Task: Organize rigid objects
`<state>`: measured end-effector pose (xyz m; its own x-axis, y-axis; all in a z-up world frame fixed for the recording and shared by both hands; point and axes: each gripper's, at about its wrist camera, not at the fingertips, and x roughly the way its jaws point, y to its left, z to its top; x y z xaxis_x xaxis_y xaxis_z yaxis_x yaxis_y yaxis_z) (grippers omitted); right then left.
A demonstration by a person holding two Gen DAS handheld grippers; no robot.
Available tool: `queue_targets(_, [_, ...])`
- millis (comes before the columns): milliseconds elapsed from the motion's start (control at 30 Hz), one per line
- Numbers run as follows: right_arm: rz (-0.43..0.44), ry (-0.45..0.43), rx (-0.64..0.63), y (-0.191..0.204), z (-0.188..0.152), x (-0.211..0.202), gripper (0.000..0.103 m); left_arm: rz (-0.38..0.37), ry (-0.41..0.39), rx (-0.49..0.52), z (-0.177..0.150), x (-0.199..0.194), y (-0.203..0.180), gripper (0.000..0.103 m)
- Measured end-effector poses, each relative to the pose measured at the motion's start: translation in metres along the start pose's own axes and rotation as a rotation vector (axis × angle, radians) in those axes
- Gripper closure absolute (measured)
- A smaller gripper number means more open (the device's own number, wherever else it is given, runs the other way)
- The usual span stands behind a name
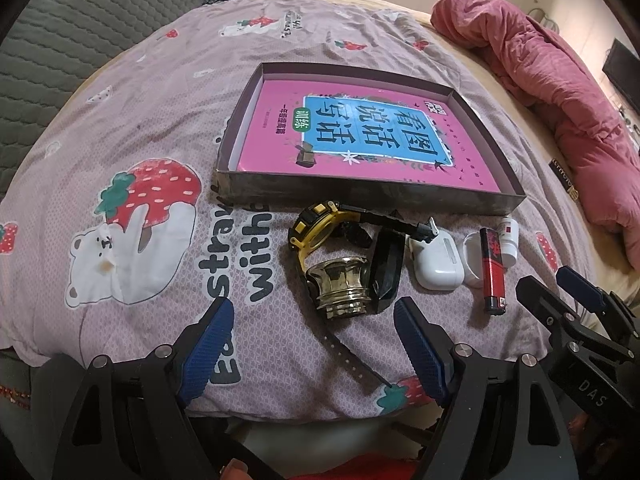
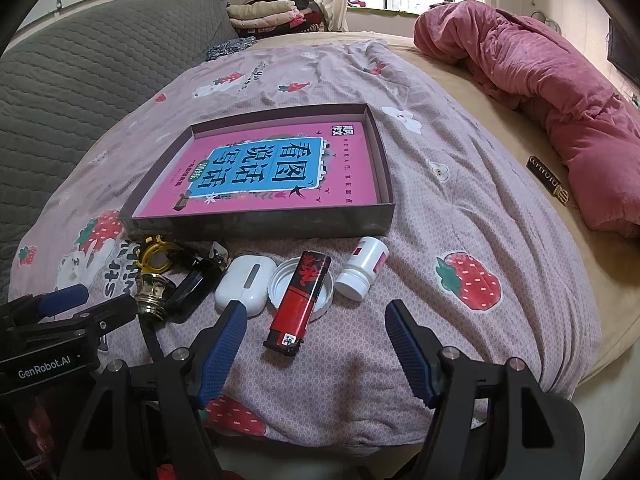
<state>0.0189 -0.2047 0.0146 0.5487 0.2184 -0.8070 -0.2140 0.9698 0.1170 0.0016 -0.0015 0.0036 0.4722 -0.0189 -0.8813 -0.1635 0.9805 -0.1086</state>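
A shallow dark box (image 1: 360,196) (image 2: 256,226) with a pink book in it lies on the bed. In front of it sit a yellow-black watch (image 1: 316,224) (image 2: 156,254), a black bottle with a gold cap (image 1: 340,288) (image 2: 150,296), a white earbud case (image 1: 436,260) (image 2: 246,280), a white lid (image 1: 472,260) (image 2: 280,280), a red-black lighter (image 1: 492,272) (image 2: 300,300) and a small white bottle (image 1: 510,240) (image 2: 362,268). My left gripper (image 1: 316,320) is open just short of the gold cap. My right gripper (image 2: 316,320) is open around the lighter's near end.
The strawberry-print quilt (image 1: 160,120) (image 2: 460,208) covers the bed. A bunched pink blanket (image 1: 560,100) (image 2: 560,88) lies at the right, a grey padded headboard (image 2: 80,60) at the left. The bed's near edge drops off just under both grippers.
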Motion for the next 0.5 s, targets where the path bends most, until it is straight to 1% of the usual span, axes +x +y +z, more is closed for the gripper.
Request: queue_targets(500, [-0.001,-0.004,0.002,-0.0008,0.0,-0.0004,0.032,-0.009,-0.002,0.003,-0.0009,0.0005,-0.0011,0.02])
